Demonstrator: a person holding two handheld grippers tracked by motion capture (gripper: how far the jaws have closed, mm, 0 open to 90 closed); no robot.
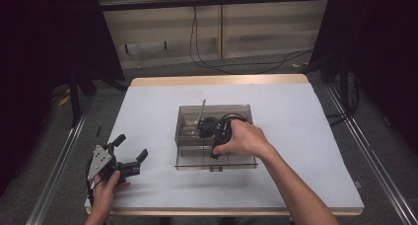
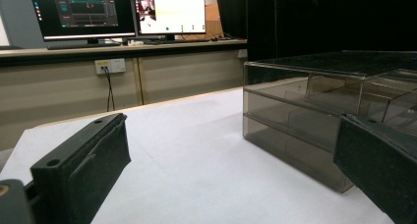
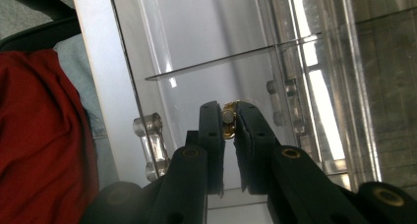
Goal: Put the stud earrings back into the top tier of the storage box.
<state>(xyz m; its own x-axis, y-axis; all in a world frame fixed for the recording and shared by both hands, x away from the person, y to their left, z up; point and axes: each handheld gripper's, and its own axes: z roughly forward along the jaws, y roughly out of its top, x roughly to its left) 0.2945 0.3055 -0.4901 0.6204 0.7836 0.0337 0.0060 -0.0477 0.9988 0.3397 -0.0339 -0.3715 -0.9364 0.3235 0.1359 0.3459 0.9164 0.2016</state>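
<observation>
Two tongs are in play, but only one does the work now. The right tongs [image 3: 229, 117] are closed almost fully on a small gold-coloured ring [image 3: 227, 123], and they point down into the open drawer [image 1: 217, 162] of a smoky transparent box [image 1: 215, 117]. The box stands at the middle of the surface [image 1: 305, 136], a little toward the near edge, and its lowest drawer is pulled out toward that edge. The ring is pinched between the two black pads just above the clear drawer floor; I cannot tell if it already touches the floor.

To do this step well, I think the right hand [image 1: 245, 138] should lower the ring slowly until it rests on the drawer floor, away from the thin clear divider [image 3: 211, 63] and from the drawer front with its clear handle [image 3: 150, 143]. Only then should the pads part, and only a little, so that the ring does not roll or jump. After that the tongs should rise straight up, without brushing the drawer walls, since the box is light and could slide.

The left tongs [image 1: 129, 153] stand wide open with nothing between them, near the near-left corner of the surface, and they look toward the box from the side. They could steady the box if it begins to move.
</observation>
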